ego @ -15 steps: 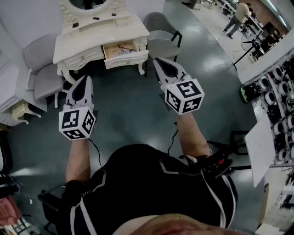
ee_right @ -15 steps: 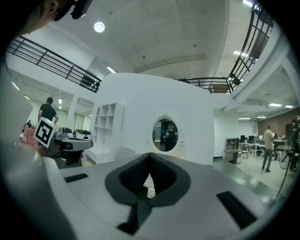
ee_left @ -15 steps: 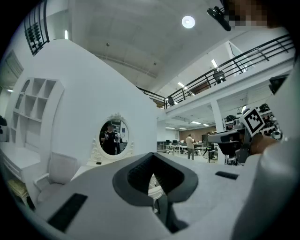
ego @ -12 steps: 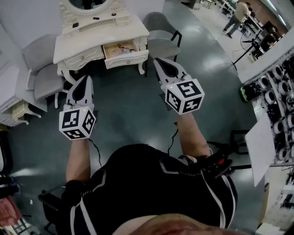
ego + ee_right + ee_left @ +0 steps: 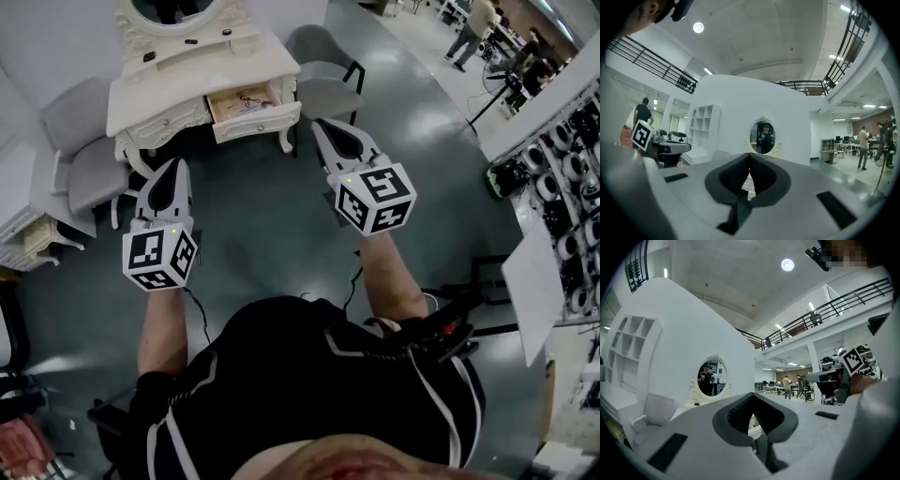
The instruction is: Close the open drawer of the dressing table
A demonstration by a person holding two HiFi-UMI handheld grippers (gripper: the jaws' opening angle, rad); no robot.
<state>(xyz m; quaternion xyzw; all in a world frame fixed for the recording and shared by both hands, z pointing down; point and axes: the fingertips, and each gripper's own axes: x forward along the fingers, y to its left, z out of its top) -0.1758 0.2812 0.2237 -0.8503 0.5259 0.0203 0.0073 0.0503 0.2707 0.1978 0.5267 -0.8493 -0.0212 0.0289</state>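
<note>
**Drawer.** The drawer [image 5: 251, 105] stands pulled out from the right half of the desk [image 5: 272, 64], a white dressing table against the wall. Its front panel with one knob faces the person. The wooden inside is open to view from above. Small dark items lie in it, too small to identify. The left drawer [image 5: 169, 117] sits flush with the desk front.

**Desk.** An oval mirror [image 5: 173, 9] in a carved white frame rises from the back of the desk. A few small dark items [image 5: 190, 40] lie on the raised shelf under it. A grey chair [image 5: 80, 150] stands at the desk's left end. A second chair [image 5: 323, 80] stands at its right end, just beside the open drawer.

**Left tool.** The left tool [image 5: 174, 165] is held over the floor [image 5: 253, 225], tips pointing toward the desk's left half and apart from it. In the left gripper view its jaws are closed tip to tip, with nothing between them.

**Right tool.** The right tool [image 5: 325, 125] is held further forward, tips aimed toward the drawer's right corner. It does not touch the drawer. In the right gripper view its jaws meet at the tips and grip nothing. The mirror shows straight ahead above them, with the person reflected in it.

**Surroundings.** Other people [image 5: 469, 28] stand at benches well away, at the upper right of the head view.
</note>
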